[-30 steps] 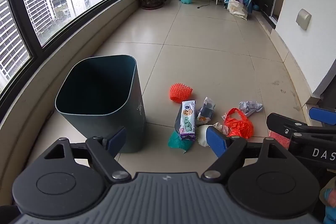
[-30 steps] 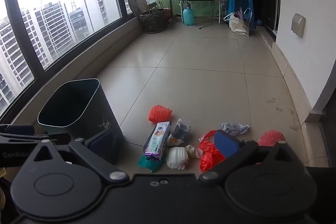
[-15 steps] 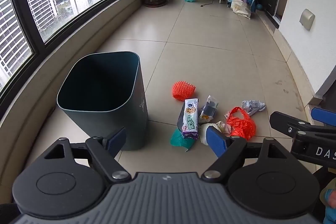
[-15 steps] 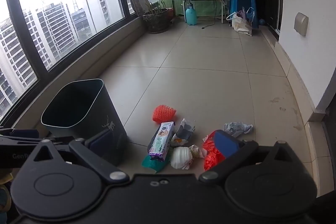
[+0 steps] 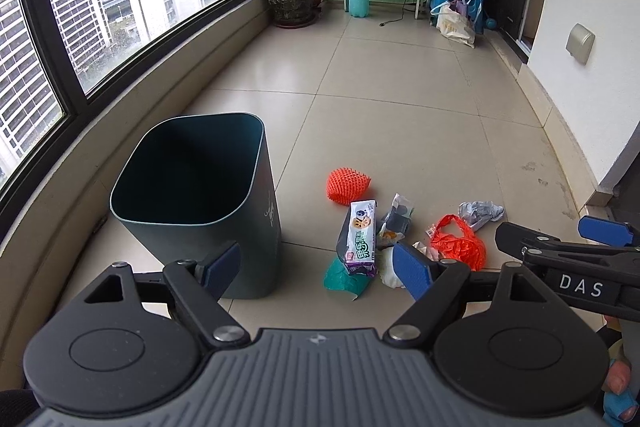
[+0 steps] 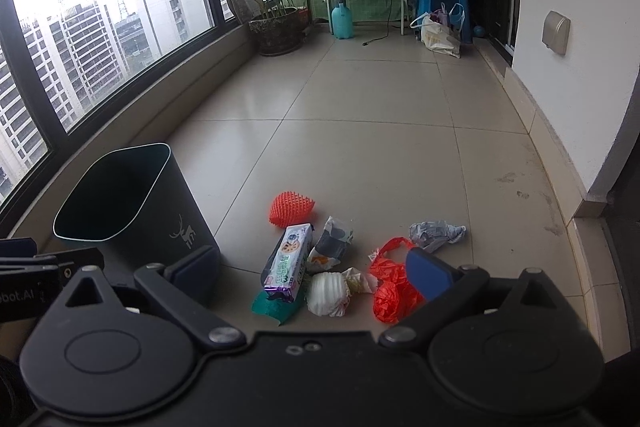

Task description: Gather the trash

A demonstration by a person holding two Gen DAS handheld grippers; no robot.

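As both views have drawn nearer, left claw (image 5: 316, 265) and right claw (image 6: 310, 269) gape empty; trash pile (image 6: 320, 267) lies unpicked just right of bin (image 5: 200, 203).

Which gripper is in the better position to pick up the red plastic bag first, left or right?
Right, probably. The red plastic bag lies by the right gripper fingers. The left gripper is nearer the bin. Both are open.
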